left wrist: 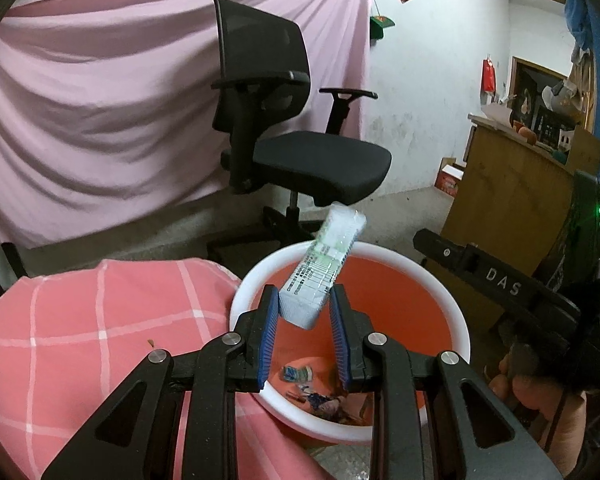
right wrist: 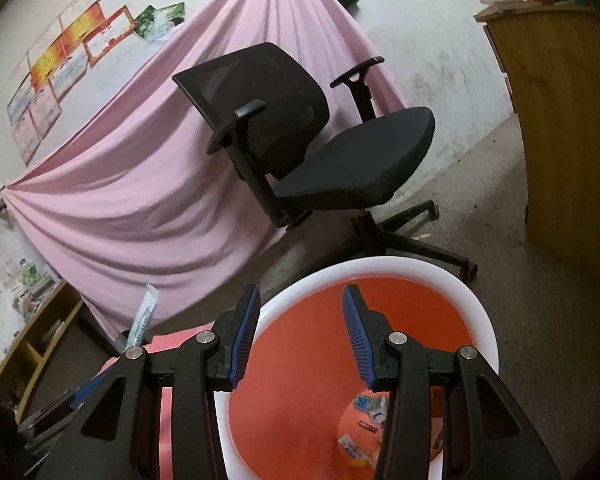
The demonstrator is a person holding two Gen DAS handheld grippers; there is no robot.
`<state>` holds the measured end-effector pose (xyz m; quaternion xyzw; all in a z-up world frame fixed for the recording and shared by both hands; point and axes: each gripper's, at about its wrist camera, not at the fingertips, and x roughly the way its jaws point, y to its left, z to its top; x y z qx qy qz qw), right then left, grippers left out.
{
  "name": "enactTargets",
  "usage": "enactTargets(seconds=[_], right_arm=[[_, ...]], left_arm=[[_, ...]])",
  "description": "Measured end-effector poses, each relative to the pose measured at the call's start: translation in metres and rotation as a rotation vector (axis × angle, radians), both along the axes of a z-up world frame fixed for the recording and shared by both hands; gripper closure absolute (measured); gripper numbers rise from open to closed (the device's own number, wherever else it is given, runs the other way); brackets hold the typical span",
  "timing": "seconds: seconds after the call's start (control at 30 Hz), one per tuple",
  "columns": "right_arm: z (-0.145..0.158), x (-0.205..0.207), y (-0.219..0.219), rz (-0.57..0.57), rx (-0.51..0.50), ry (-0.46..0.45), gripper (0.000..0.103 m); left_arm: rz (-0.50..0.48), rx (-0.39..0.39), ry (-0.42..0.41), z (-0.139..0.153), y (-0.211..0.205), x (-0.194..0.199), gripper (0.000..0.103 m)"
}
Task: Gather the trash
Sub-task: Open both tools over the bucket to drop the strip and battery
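Note:
My left gripper (left wrist: 305, 300) holds a white printed packet (left wrist: 324, 268) by its lower end, tilted up and to the right, over the orange bin with a white rim (left wrist: 456, 312). Several pieces of trash (left wrist: 312, 392) lie at the bin's bottom. My right gripper (right wrist: 302, 322) is open and empty above the same bin (right wrist: 484, 320), with trash (right wrist: 364, 424) visible deep inside. The packet's tip (right wrist: 144, 316) shows at the left of the right wrist view. The right gripper's body (left wrist: 500, 284) shows at the right of the left wrist view.
A black office chair (left wrist: 300, 120) stands behind the bin in front of a pink draped sheet (left wrist: 100, 100). A pink checked cloth (left wrist: 92, 340) lies left of the bin. A wooden cabinet (left wrist: 512, 184) stands at the right.

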<state>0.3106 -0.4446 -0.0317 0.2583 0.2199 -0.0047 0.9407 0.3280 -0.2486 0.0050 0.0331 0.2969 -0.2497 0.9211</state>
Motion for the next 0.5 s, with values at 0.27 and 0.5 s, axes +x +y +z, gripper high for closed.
enactTargets(seconds=[0.27,0.5], right_arm=[[-0.0013,-0.0007,-0.0011,0.005,-0.003,0.004,0.061],[-0.0016,-0.0011,-0.0003,0.007,-0.008,0.006,0.061]], left_arm=[[0.012,-0.007,0.026,-0.0034,0.0024,-0.0002,0.081],[0.031,-0.018,0.020,0.0020,0.0084,-0.0031,0.081]])
